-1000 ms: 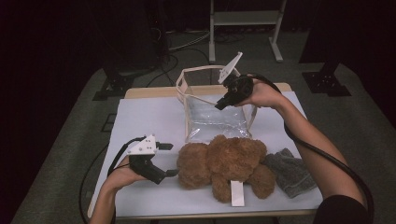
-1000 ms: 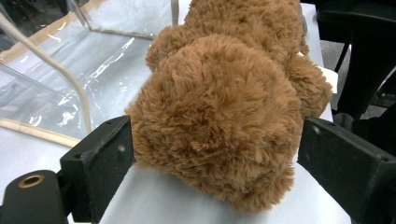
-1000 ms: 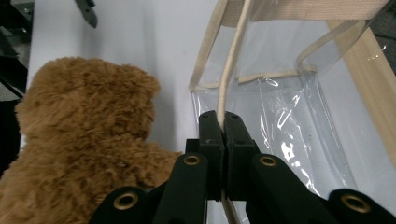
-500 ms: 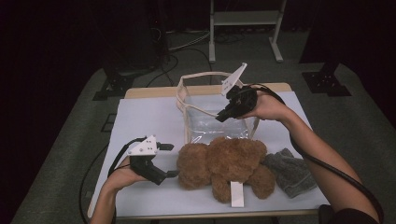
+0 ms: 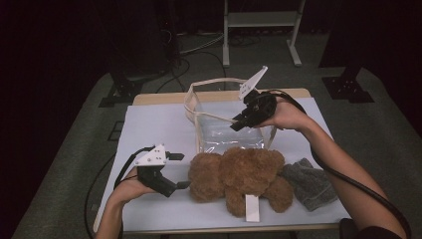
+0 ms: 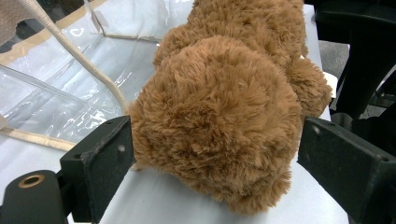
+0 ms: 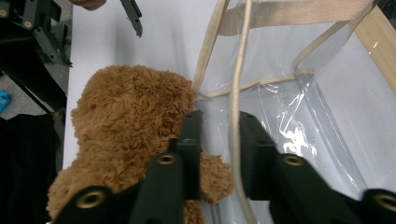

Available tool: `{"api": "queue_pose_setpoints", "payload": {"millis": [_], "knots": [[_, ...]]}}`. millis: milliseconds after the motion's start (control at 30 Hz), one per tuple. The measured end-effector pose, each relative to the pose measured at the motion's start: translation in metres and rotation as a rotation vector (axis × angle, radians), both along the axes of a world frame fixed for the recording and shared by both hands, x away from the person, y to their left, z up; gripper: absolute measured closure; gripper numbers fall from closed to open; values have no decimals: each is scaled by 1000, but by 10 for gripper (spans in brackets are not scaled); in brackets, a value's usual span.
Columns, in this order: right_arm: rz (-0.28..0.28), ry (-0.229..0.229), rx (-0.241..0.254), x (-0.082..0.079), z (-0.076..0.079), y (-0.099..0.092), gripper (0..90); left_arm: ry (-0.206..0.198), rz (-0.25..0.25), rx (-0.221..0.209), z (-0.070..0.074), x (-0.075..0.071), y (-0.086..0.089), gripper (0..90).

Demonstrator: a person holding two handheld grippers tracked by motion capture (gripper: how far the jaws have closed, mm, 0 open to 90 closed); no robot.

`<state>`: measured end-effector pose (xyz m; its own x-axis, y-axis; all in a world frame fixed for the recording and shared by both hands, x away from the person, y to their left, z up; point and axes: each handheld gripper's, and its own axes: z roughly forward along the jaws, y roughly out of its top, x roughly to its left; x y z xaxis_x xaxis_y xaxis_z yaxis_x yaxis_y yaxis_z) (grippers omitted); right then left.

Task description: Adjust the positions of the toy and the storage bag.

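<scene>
We read this as the start of packing the plush bear into the clear bag. Our right hand-held gripper (image 5: 238, 122), just above centre of the high view, has been easing its jaws apart around the bag's cream cord handle (image 7: 236, 93); in the right gripper view the cord runs loose through the narrow gap between the two black jaws, so we take it as released, not pinched. Our left hand-held gripper (image 5: 178, 171), at the lower left of the high view, stands wide open with the teddy bear (image 6: 219, 121) between its jaws, one jaw close against the fur at the lower left of the left gripper view and the other apart at the lower right. The next move, as we judge it, is to close on the bear's rounded end, lift it and carry it to the bag's mouth while the right side holds the opening wide. The bear is shaggy brown pile, soft and bulky, lying low in the centre of the frame on the white-covered desk (image 5: 149, 124), touching the transparent bag (image 5: 224, 137), a glossy crinkled plastic box edged in beige webbing. A grey knitted hat (image 5: 308, 181) lies just beside the bear's right.
</scene>
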<state>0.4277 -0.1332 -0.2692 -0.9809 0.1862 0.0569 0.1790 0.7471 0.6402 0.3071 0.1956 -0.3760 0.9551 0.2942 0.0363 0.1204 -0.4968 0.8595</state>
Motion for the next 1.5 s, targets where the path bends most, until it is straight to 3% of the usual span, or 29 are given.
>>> {"api": "queue_pose_setpoints", "payload": {"millis": [100, 300, 500, 733, 900, 1067, 1267, 1500], "knots": [[-24, -18, 12, 0, 3, -4, 560, 3, 0, -4, -1, 0, 0, 97], [-54, -59, 53, -5, 18, -16, 433, 6, -1, 1, -2, 1, -1, 97], [-58, -95, 76, -18, 35, -26, 390, 11, 5, -5, -2, 0, 0, 97], [0, -111, 57, -43, 39, -20, 358, 14, 12, -2, -3, 1, 3, 97], [69, -105, 43, -63, 28, -8, 349, 13, 11, -4, -2, 1, 4, 96], [115, -71, -5, -74, 5, 6, 344, 20, 10, -4, -3, 0, 2, 96], [138, -21, -96, -75, -28, 19, 340, 19, 9, -5, -4, 1, 3, 95], [131, -17, -153, -73, -51, 22, 318, 25, 10, -4, -5, 1, 3, 95]]}}
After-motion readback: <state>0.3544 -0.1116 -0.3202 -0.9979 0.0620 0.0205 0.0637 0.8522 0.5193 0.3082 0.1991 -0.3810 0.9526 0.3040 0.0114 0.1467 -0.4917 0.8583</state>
